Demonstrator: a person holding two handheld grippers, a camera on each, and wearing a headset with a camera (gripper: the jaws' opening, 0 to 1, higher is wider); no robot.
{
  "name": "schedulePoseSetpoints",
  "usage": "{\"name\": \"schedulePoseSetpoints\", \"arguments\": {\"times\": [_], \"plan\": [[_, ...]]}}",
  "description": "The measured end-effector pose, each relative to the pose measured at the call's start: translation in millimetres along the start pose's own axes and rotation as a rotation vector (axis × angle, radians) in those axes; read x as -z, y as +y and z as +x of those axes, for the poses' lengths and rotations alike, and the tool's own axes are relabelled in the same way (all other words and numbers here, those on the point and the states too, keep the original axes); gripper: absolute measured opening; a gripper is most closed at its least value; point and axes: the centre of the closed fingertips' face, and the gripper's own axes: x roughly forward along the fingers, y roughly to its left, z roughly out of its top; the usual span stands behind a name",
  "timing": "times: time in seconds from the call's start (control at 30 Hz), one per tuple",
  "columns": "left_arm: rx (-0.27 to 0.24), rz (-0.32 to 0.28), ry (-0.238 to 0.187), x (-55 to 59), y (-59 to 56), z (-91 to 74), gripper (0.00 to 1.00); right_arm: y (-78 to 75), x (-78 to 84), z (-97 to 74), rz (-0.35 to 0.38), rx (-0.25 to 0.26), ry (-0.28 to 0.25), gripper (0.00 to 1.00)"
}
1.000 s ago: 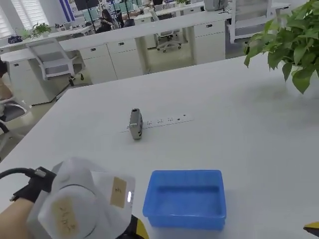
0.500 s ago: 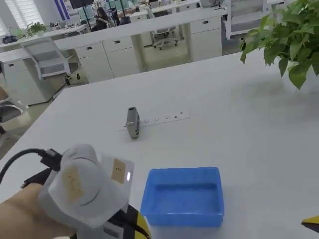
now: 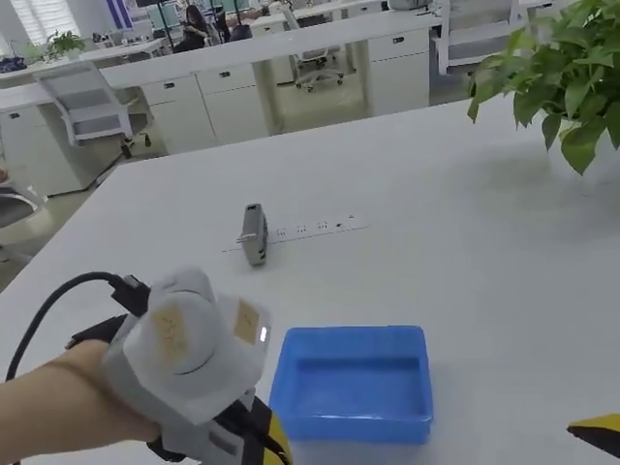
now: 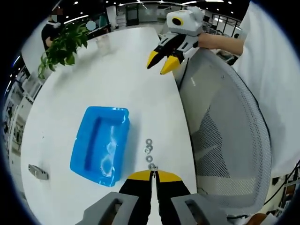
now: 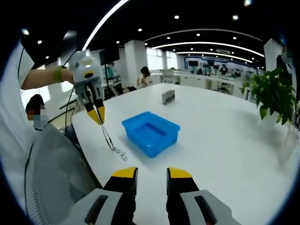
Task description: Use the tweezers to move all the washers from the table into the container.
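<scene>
Small steel washers (image 4: 148, 151) are laid in a short row near the white table's (image 4: 117, 79) edge, just beside the blue plastic container (image 4: 123, 123). Thin metal tweezers (image 5: 106, 131), pinched in the left gripper (image 4: 153, 172), are tipped at the row. The right gripper (image 5: 151, 172) is held spread above open tabletop.

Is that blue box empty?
Empty: the box floor shows bare; the washers lie in a row on the table beside it.

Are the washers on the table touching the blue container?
Apart. In the left gripper view the washers lie in a row beside the blue container, with a strip of bare table between them and its wall.
</scene>
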Motion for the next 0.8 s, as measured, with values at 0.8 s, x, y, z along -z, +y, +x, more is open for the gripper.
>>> {"name": "schedulePoseSetpoints", "arguments": {"times": [0.8], "plan": [[0.005, -0.039, -0.019, 1.0, -0.6, 0.1, 0.0, 123.8, -27.7, 155.6, -0.246, -0.5, 0.063, 0.17]]}}
